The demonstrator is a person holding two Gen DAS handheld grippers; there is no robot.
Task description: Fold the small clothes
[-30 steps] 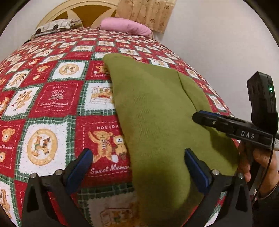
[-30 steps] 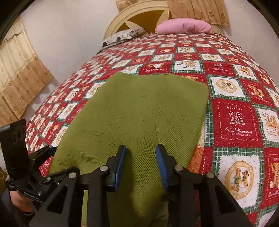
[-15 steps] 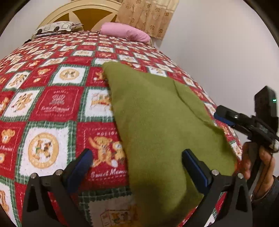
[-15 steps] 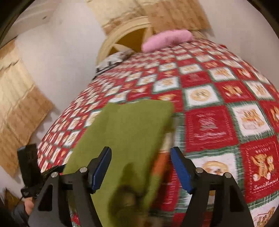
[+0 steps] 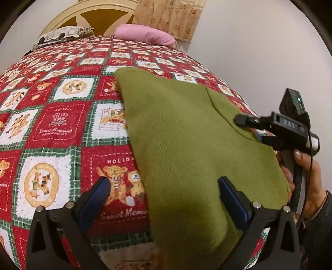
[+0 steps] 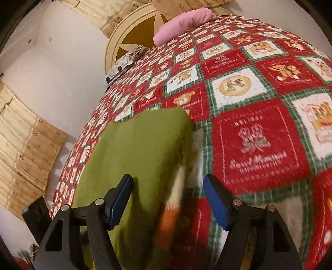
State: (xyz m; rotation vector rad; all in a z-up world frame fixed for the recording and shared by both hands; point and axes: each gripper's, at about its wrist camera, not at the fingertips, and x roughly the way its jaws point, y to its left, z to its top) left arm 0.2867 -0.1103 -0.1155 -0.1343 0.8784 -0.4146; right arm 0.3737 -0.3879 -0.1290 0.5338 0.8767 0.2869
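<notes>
A green knit garment (image 5: pixel 186 141) lies flat on the red, green and white holiday quilt (image 5: pixel 54 124), with a folded flap along its right side. My left gripper (image 5: pixel 164 193) is open wide at the near end, its right pad over the garment and its left pad over the quilt. My right gripper (image 5: pixel 251 129), held by a hand (image 5: pixel 307 176), reaches in from the right over that flap. In the blurred right wrist view the right gripper (image 6: pixel 168 199) is open, nothing pinched, straddling one side edge of the garment (image 6: pixel 137 149).
A pink pillow (image 5: pixel 143 35) and a patterned pillow (image 5: pixel 62 34) lie at the head of the bed by the round headboard (image 5: pixel 99 18). A pale wall (image 5: pixel 259 52) runs close along the bed's right edge. Beige curtains (image 6: pixel 27 149) hang beside the bed.
The right gripper's jaws went from narrow to wide. It rolled and slid sideways from over the garment's middle to one side edge. The left gripper kept still.
</notes>
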